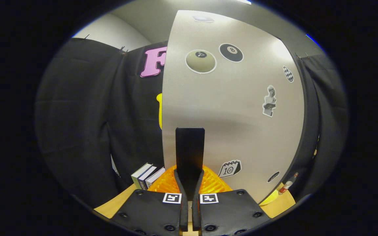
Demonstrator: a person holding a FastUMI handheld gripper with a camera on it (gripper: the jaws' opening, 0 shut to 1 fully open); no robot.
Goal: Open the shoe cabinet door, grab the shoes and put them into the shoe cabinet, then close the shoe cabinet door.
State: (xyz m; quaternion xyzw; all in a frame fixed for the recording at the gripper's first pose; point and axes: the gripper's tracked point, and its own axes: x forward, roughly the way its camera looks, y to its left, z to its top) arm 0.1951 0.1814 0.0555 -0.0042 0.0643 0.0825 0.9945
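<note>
On the left, black cloth hangs as the booth's wall behind a wooden bench (112,206). Near the bench's back edge, a short row of books (146,175) stands upright, just left of the fingers. Next to the books, an orange ribbed object (213,183) lies on the bench, partly hidden behind the fingers; what it is cannot be told.

In the middle, the gripper (190,183) points forward with its fingers pressed close together, pinching a flat black handle (190,150) that stands upright on the shoe cabinet door (241,124). The pale door, dotted with stickers, rises directly ahead of the fingers and stretches to the right.

At the door's lower right, near the bench's right edge, a yellow object (269,198) and a small bottle (287,185) peek out.
</note>
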